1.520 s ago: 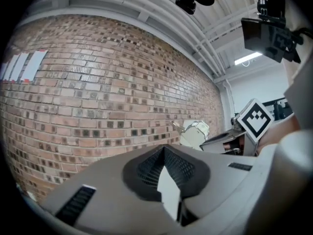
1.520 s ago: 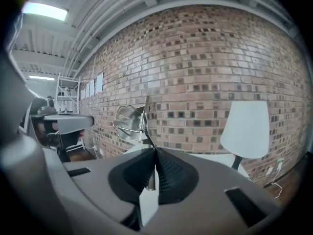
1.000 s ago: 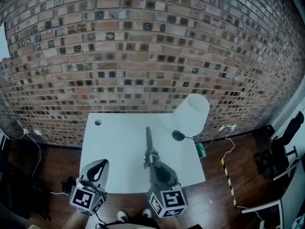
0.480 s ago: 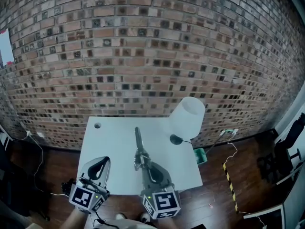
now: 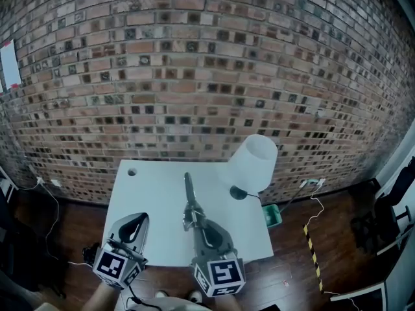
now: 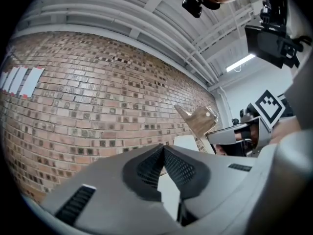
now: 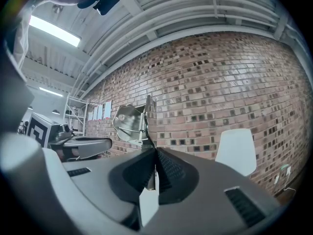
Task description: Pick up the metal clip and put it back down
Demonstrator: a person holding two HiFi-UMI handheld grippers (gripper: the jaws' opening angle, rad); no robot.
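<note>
While the right gripper [image 5: 194, 227] has its jaws clamped on the near end of the metal clip [image 5: 189, 196], the clip appears lifted over the middle of the white table [image 5: 155, 193]. Its long axis runs from the jaws toward the table's far edge. Putting it back likely means lowering it straight onto the bare table beneath. The left gripper [image 5: 133, 222] hovers at the near left corner, jaws together and empty, apart from the clip. A white lamp [image 5: 254, 162] stands by the far right corner
</note>
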